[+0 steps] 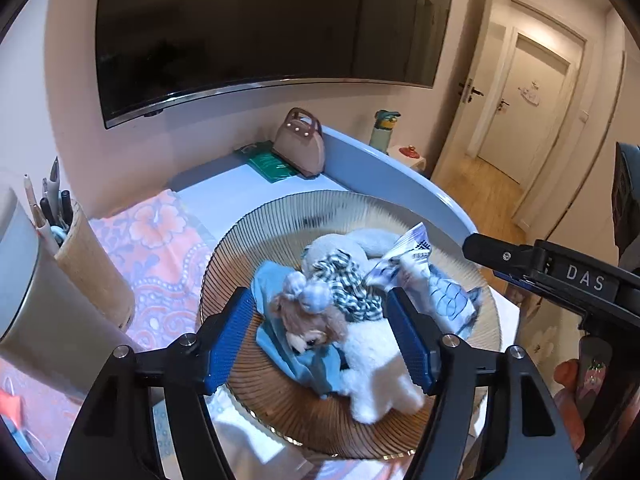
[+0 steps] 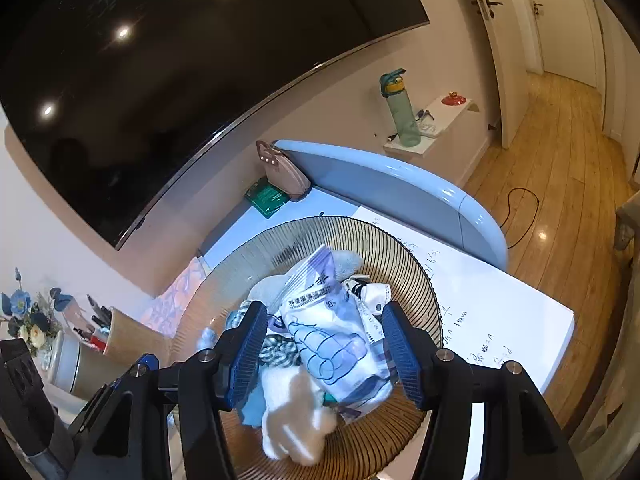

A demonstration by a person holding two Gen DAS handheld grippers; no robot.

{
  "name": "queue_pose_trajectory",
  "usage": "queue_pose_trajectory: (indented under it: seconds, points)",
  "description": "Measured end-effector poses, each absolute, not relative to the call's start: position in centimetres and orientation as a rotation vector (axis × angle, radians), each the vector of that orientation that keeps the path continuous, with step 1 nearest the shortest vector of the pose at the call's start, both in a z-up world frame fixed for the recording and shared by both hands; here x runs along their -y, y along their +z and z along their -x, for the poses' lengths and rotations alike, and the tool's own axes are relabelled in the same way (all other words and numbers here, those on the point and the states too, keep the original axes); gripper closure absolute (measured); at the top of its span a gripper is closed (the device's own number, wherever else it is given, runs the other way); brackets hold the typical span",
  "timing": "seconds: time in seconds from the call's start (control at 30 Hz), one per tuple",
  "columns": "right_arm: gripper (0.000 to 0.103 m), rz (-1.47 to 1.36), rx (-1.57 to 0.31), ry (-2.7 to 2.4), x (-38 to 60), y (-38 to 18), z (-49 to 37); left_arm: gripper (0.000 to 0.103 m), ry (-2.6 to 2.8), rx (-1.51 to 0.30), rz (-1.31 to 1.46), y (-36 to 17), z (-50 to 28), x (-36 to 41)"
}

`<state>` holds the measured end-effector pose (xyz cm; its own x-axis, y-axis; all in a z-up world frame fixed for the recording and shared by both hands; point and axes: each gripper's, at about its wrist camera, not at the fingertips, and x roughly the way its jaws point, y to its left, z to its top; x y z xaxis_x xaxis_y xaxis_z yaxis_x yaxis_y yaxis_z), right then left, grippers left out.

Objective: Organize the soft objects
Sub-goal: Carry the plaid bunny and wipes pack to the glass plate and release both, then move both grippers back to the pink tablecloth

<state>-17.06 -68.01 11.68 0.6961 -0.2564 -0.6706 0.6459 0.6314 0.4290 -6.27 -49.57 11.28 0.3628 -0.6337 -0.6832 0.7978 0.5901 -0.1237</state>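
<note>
Left-wrist view: we see the left gripper [image 1: 320, 336] poised over a ribbed amber plate [image 1: 256, 236] on the table [image 1: 224, 192], its blue pads spread wide and pressing on nothing. Between them lies a plush doll [image 1: 316, 330], long axis running from upper left to lower right: brown-haired head toward the left pad, white furry body [image 1: 376, 364] toward the lower right. The doll rests on a blue cloth [image 1: 280, 332]; a checked scarf [image 1: 352, 288] and a cream plush [image 1: 344, 242] lie behind it.

Right-wrist view: the right gripper [image 2: 324, 356] hangs about half open over the same plate, and we find a printed wipes packet [image 2: 332, 332] between its pads (whether either pad touches the packet we cannot tell). The packet's long axis runs away from the camera, its crimped end pointing toward the far rim, leaning slightly left. A sheet of handwritten paper [image 2: 500, 320] lies beside the plate on the right.
</note>
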Motion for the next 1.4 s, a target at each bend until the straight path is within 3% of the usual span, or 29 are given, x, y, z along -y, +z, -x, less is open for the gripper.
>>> queue_pose_trajectory:
  seconds: [0.2, 0.6, 1.4]
  points:
    - [0.045, -0.624, -0.588, -0.529, 65.4, 14.0, 17.4, 0.036, -0.957, -0.698, -0.238, 13.6, 8.4, 47.3]
    - [0.045, -0.443, -0.557, -0.384, 55.7, 18.4, 16.8, 0.036, -0.76, -0.591, -0.182, 18.3, 11.6, 34.8]
    - [0.045, -0.127, -0.657, 0.082, 28.9, 18.1, 7.5, 0.036, -0.226, -0.499, -0.119, 20.2, 8.6, 7.5]
